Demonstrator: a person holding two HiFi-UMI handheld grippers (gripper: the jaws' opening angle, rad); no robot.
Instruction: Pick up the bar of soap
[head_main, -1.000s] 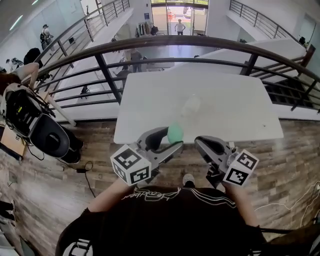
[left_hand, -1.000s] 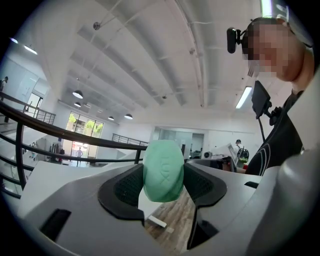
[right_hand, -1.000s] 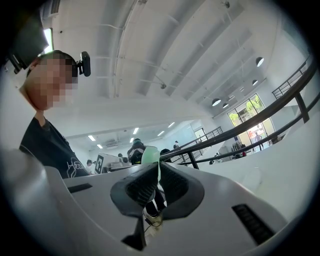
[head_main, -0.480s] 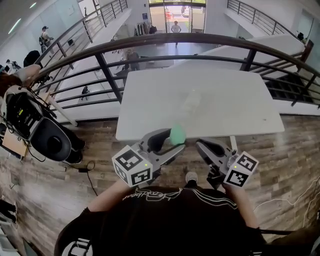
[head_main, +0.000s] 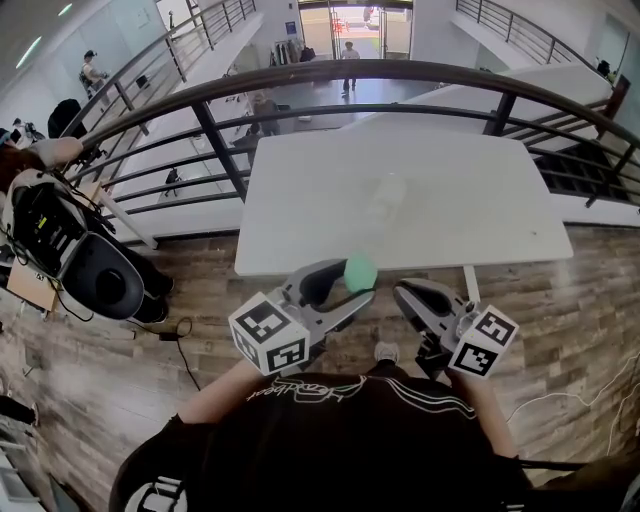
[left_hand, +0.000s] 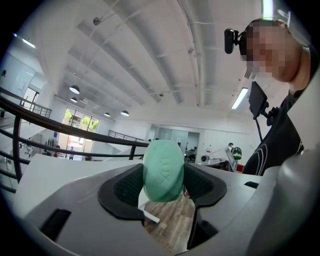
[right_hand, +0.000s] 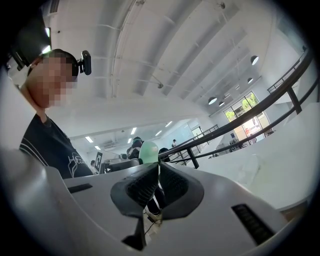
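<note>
Firmly, the green bar of soap (left_hand: 163, 170) is clamped between the jaws of the left gripper (head_main: 357, 279); it is held in the air just off the near edge of the white table (head_main: 470, 210), above the wooden floor (head_main: 570, 300); the right gripper (right_hand: 156, 176) is held just beside it, its jaws pressed together

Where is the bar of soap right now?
In the head view, the green bar of soap is clamped in the left gripper, in the air just off the near edge of the white table, left of the right gripper.
</note>
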